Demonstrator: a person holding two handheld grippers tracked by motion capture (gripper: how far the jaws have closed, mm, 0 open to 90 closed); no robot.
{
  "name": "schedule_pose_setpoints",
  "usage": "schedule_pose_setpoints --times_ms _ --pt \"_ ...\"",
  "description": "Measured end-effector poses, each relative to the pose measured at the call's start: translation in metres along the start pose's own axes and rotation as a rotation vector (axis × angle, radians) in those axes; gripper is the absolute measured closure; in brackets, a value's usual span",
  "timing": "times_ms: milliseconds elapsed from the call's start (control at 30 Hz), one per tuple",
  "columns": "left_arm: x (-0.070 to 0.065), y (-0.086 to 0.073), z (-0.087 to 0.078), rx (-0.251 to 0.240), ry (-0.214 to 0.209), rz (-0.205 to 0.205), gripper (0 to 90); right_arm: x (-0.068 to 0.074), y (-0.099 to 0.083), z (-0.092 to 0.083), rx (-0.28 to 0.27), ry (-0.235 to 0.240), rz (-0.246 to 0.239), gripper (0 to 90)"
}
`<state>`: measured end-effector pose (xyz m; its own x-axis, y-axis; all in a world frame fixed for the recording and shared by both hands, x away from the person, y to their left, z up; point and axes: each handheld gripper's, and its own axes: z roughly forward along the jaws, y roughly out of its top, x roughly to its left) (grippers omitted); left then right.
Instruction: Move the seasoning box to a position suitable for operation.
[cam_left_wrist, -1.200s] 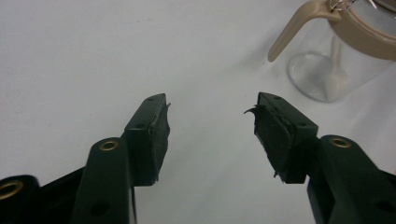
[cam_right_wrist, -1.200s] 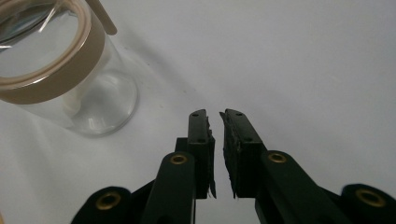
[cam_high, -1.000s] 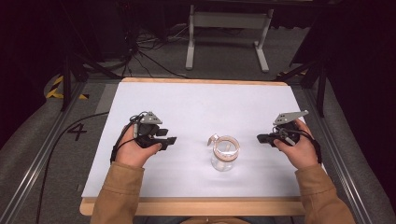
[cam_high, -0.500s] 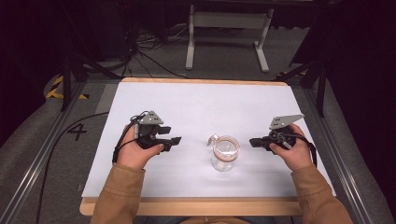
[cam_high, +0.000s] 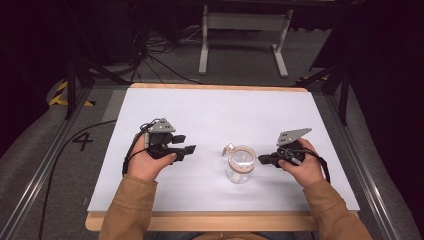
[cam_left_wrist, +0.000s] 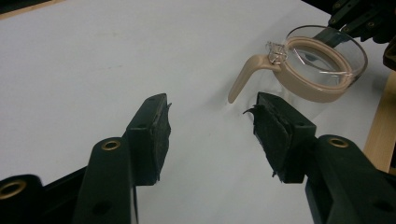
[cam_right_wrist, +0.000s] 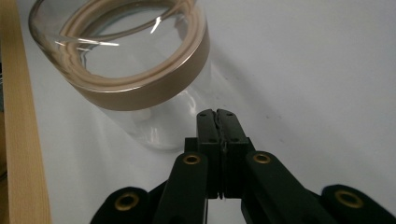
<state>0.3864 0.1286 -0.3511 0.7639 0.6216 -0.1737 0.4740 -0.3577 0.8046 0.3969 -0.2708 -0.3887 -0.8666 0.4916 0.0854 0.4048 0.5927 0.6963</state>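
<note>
- I see my left gripper with its jaws spread wide and nothing between them; in the left gripper view its two black pads stand well apart over bare white surface, touching nothing.
- My right gripper has its jaws pressed flat together, pad against pad, with nothing clamped in them; in the right gripper view the closed tips sit just beside the jar's glass wall, and I cannot tell whether they touch it.
- The glass jar stands upright on the table, between my two grippers and toward the near edge, much closer to the right one.
- The jar is a clear, round, straight-walled cylinder with an open mouth, and a smooth tan band circles it just under the rim.
- From that band a tan curved handle sweeps out toward my left gripper, joined by a small wire clasp.
- The table top is a matte white sheet with a pale wooden edge along my side.
- The pads on the left jaws look like dark rubber, slightly ragged at the tips; the jaw arms are black with brass-coloured rivets.
- My sleeves are tan cloth.
</note>
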Motion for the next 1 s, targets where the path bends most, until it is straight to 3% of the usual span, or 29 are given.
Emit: schedule_pose_setpoints --times_ms 433,833,1000 --pt "-0.001 -0.001 0.005 0.034 0.009 -0.001 44.9 0.008 0.002 0.013 0.034 0.009 -0.044 90.0" --pt "0.001 -0.002 0.009 0.051 0.006 0.003 44.9 0.012 0.002 0.015 0.051 0.005 -0.048 90.0" --pt "0.002 -0.003 0.009 0.061 0.005 0.004 45.4 0.016 0.003 0.017 0.064 0.024 -0.059 90.0"
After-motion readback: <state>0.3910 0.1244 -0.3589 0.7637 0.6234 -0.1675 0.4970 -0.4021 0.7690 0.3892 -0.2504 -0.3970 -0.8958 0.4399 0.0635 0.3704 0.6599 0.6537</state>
